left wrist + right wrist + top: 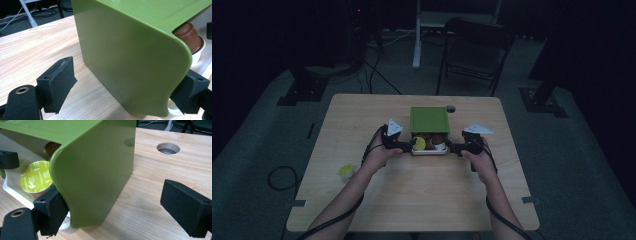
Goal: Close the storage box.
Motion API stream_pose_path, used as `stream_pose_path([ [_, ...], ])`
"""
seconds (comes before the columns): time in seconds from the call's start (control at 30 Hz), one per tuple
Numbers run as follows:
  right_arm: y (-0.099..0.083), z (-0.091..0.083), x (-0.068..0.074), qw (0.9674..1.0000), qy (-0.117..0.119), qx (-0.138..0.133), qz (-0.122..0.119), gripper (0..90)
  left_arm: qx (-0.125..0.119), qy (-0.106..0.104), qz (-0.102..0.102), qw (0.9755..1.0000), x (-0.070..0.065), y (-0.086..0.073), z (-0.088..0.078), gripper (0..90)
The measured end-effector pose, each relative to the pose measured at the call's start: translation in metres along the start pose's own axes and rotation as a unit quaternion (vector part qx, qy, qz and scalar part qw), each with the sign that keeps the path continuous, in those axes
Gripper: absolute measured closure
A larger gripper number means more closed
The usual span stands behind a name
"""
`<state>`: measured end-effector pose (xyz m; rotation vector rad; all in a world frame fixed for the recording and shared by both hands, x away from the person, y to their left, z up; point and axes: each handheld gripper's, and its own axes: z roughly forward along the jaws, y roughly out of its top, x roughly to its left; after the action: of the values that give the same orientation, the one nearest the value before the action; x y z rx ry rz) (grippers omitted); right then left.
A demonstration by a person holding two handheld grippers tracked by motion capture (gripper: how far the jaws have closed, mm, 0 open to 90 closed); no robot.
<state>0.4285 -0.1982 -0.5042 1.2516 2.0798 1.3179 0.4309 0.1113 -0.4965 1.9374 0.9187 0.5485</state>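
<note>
A green box [429,120] stands in the middle of the wooden table, with a white drawer [430,151] pulled out of its near side. In the drawer lie a yellow-lidded capsule [418,143] and a brown capsule [438,139]. My left gripper [408,146] is at the box's front left corner, open, its jaws astride the green side wall [130,57]; the brown capsule [190,37] peeks out beyond. My right gripper [451,147] is at the front right corner, open, astride the other wall [97,170], beside the yellow lid [35,180].
A loose yellow capsule [346,171] sits on the table [412,190] to the left of my left forearm. A round hole [451,108] is in the tabletop behind the box's right corner. A folding chair [474,52] stands beyond the table.
</note>
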Motion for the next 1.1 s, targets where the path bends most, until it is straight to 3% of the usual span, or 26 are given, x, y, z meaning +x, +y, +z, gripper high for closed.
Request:
stream_pose_path([
  [0.23, -0.001, 0.000, 0.002, 1.0000, -0.009, 0.001, 0.002, 11.8, -0.004, -0.002, 0.000, 1.0000, -0.004, 0.001, -0.002, 15.8],
  [0.47, -0.001, -0.004, 0.004, 0.9999, -0.009, -0.003, 0.006, 11.8, -0.002, -0.019, -0.010, 0.9998, -0.008, 0.001, -0.005, 15.7],
  [0.5, -0.002, -0.006, 0.005, 0.9999, -0.004, -0.011, 0.008, 11.8, -0.008, -0.028, -0.019, 0.9994, -0.010, 0.001, -0.009, 15.7],
  [0.63, -0.005, -0.008, 0.005, 1.0000, 0.004, 0.000, 0.005, 11.8, -0.006, -0.037, -0.022, 0.9991, -0.011, 0.000, -0.013, 15.7],
  [0.77, -0.007, -0.010, 0.005, 1.0000, -0.001, 0.000, 0.008, 11.8, -0.008, -0.033, -0.027, 0.9990, -0.010, -0.002, -0.015, 15.7],
  [0.9, -0.008, -0.016, 0.006, 1.0000, -0.004, -0.002, 0.002, 11.8, 0.007, -0.019, -0.035, 0.9992, -0.010, -0.005, -0.022, 15.7],
  [1.1, -0.009, -0.024, 0.005, 0.9999, -0.013, -0.003, -0.002, 11.8, -0.001, -0.004, -0.041, 0.9991, -0.010, -0.007, -0.030, 15.7],
])
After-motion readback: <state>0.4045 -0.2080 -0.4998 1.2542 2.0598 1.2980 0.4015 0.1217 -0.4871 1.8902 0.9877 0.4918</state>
